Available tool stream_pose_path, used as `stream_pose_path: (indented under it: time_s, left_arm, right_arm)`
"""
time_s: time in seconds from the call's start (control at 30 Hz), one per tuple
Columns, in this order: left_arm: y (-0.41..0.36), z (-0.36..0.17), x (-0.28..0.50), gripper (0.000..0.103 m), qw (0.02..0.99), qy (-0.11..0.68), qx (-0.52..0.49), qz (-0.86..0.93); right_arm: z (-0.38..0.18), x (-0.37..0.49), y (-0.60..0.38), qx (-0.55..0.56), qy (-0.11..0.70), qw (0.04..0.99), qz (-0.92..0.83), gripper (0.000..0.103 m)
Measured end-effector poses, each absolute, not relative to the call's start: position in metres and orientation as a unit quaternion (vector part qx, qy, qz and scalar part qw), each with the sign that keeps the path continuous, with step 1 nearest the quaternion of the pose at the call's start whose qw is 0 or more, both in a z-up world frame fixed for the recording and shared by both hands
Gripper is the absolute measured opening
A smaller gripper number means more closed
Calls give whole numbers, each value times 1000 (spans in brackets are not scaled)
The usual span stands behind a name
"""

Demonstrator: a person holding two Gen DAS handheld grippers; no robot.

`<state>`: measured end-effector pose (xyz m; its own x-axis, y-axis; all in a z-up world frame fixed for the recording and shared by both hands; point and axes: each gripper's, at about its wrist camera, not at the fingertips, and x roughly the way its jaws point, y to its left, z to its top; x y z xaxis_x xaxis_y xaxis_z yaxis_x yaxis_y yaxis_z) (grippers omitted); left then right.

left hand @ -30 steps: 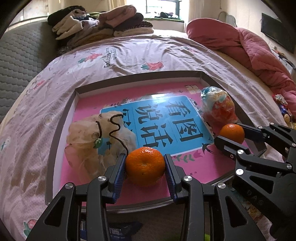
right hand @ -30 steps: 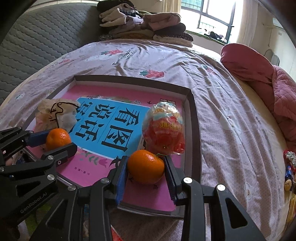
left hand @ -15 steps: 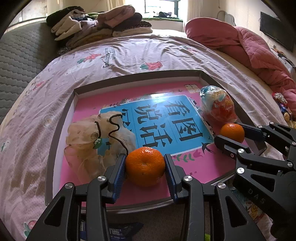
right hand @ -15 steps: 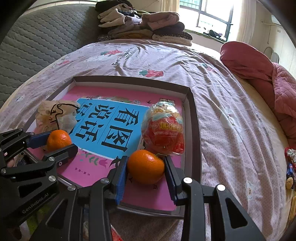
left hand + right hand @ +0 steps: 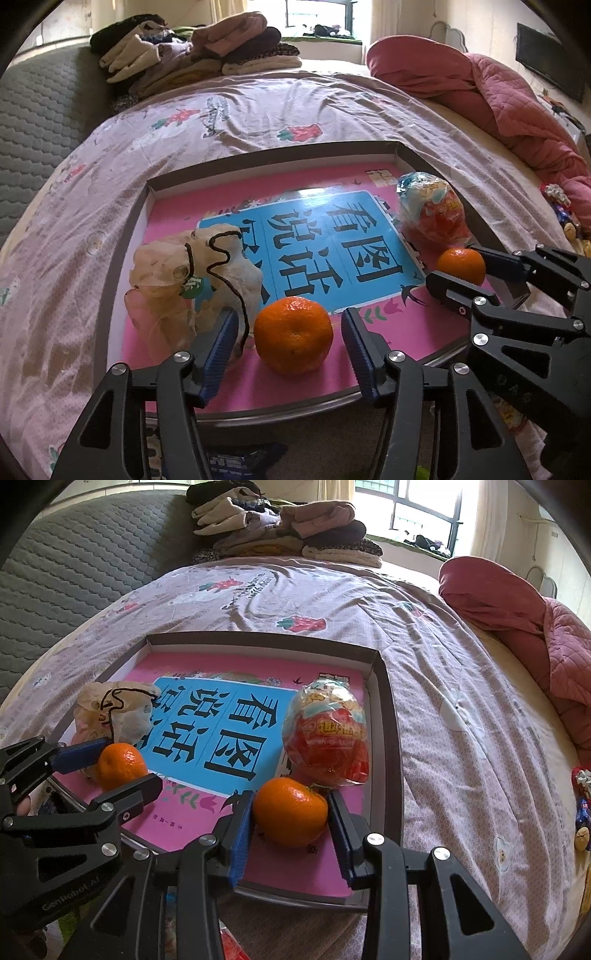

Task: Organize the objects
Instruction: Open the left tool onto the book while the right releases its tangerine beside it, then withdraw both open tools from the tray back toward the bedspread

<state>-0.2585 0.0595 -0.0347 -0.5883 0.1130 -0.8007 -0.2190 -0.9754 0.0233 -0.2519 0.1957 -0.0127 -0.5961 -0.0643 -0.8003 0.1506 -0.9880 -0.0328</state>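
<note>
A shallow grey-rimmed tray (image 5: 122, 254) with a pink and blue printed floor lies on the bed. My left gripper (image 5: 290, 345) is open around a mandarin (image 5: 293, 334) that rests on the tray floor, with a gap on each side. A beige mesh pouch with a black cord (image 5: 192, 273) sits just left of it. My right gripper (image 5: 290, 821) is shut on a second mandarin (image 5: 290, 810) at the tray's front right; it also shows in the left wrist view (image 5: 461, 265). A red and blue snack bag (image 5: 325, 734) lies right behind it.
The tray (image 5: 391, 738) sits on a floral bedsheet (image 5: 258, 107). Folded clothes (image 5: 192, 66) are piled at the far end, and a pink quilt (image 5: 498, 103) lies on the right. A grey padded headboard (image 5: 74, 561) is on the left. Small toys (image 5: 581, 805) lie at the right edge.
My left gripper has opened and let go of its mandarin, which now rests on the tray. The right gripper still holds its mandarin in the same place.
</note>
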Motion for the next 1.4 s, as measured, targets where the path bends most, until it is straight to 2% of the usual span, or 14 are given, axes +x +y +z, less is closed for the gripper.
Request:
stream_pose_path:
  time_s: [0.33,0.57,0.77,0.9,1.4]
  left_arm:
    - [51,-28,-258,64,102,41,-447,888]
    - [44,-15,-256,64,119,11,-446,887]
    - [45,-7,-252,64,118,14,-433,893]
    - [46,-5,-249,70,108,25,-426,898]
    - [41,13,-235,72,91,30,-394,914]
  right_arm:
    - [-6,-251,199,439,40,61,-896,46]
    - [1,-249,201,432,32,60,-899,47]
    - [8,-247,199,422,29,65,-904,47]
    - [9,-247,199,421,28,66,-904,47]
    - [29,-239,204,394,21,59,-917,50]
